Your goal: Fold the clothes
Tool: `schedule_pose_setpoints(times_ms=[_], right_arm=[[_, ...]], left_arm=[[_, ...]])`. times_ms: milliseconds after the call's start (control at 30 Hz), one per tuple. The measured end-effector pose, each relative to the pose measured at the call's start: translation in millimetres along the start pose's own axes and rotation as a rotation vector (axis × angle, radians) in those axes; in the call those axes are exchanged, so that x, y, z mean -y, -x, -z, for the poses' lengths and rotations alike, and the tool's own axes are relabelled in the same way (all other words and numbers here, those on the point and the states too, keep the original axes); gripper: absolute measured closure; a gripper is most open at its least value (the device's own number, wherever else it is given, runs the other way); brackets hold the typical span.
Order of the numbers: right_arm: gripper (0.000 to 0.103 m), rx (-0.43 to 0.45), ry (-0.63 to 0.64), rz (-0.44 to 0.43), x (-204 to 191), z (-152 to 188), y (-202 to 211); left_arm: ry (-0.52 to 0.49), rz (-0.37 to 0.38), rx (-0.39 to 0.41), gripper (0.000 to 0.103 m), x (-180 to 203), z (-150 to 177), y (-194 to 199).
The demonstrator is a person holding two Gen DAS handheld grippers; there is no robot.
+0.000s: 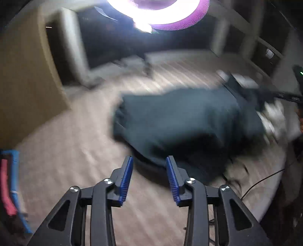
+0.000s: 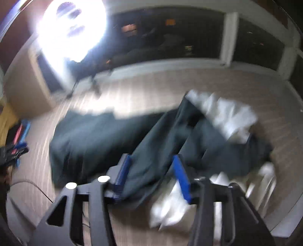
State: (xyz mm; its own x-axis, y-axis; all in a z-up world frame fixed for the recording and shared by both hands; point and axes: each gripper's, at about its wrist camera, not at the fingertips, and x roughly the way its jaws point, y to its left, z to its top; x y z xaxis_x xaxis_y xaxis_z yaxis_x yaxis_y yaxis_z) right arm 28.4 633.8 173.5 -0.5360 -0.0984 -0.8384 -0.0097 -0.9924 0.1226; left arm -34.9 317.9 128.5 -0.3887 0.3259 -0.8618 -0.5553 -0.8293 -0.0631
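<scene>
Motion blur smears the dark garment [image 2: 90, 136] and perhaps white cloth [image 2: 227, 113] beside it.

My left wrist view looks steeply down along its fingers [image 1: 128, 176] at the floor [image 1: 75, 132], close over it. My right wrist view tilts down likewise, nearer the dark garment [image 2: 90, 136]. Both share that garment [image 1: 180, 117] and the bright ring light [image 1: 157, 13], upper frame.

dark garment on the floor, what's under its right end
White cloth shows from under the dark garment at its right end, with more white nearer the camera. Blur and the garment hide how far it runs underneath.
</scene>
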Motion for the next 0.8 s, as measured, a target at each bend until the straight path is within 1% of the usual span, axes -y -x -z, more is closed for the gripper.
schedule_pose_setpoints(times_ms=[67,133,167,233,333,400,433,467,500,533,567,633,667,700,800], right_arm=[[0.054,-0.037,0.025,-0.044,-16.3,31.2,-15.6],[0.054,-0.089,0.032,-0.087,-26.4,48.9,-38.6],[0.054,-0.11,0.038,-0.098,-30.1,53.0,-46.7],[0.054,-0.135,0.061,-0.102,-38.6,55.8,-63.7],[0.054,-0.16,0.092,-0.133,-49.4,54.1,-86.6],[0.054,-0.16,0.12,-0.137,-55.5,50.9,-97.4],[0.054,-0.156,0.135,-0.141,-57.7,49.1,-100.7],[0.057,-0.152,0.149,-0.144,-59.9,47.3,-103.9],[0.07,-0.153,0.139,-0.158,-58.2,44.3,-105.0],[0.087,-0.157,0.113,-0.178,-54.1,40.6,-104.6],[0.09,-0.162,0.088,-0.198,-50.0,36.9,-104.3],[0.09,-0.141,0.018,-0.265,-39.3,29.0,-91.1],[0.09,-0.124,-0.001,-0.296,-35.5,25.9,-80.2],[0.09,-0.107,-0.02,-0.328,-31.7,22.8,-69.3],[0.09,-0.088,-0.03,-0.346,-28.7,21.6,-44.9]], left_arm=[[-0.08,0.035,-0.045,0.067,31.8,19.7,-16.4],[-0.157,0.013,-0.08,0.065,53.0,24.7,-33.1],[-0.19,-0.005,-0.094,0.066,61.6,25.4,-40.6],[-0.216,-0.017,-0.109,0.066,69.9,24.2,-54.2],[-0.214,0.008,-0.131,0.066,71.6,21.4,-72.9],[-0.232,0.006,-0.133,0.068,71.8,18.7,-78.8],[-0.239,0.01,-0.135,0.078,71.5,17.1,-80.7],[-0.247,0.015,-0.137,0.099,71.1,15.5,-82.5],[-0.245,0.021,-0.141,0.102,69.4,13.2,-83.6],[-0.227,0.036,-0.149,0.103,65.9,10.5,-84.2],[-0.201,0.056,-0.154,0.103,61.4,7.7,-83.3],[-0.156,0.083,-0.145,0.103,52.6,1.6,-71.6],[-0.15,0.083,-0.135,0.103,50.0,-0.2,-63.2],[-0.157,0.075,-0.122,0.103,49.0,-0.8,-53.4],[-0.215,0.042,-0.089,0.102,53.2,6.7,-33.1]])
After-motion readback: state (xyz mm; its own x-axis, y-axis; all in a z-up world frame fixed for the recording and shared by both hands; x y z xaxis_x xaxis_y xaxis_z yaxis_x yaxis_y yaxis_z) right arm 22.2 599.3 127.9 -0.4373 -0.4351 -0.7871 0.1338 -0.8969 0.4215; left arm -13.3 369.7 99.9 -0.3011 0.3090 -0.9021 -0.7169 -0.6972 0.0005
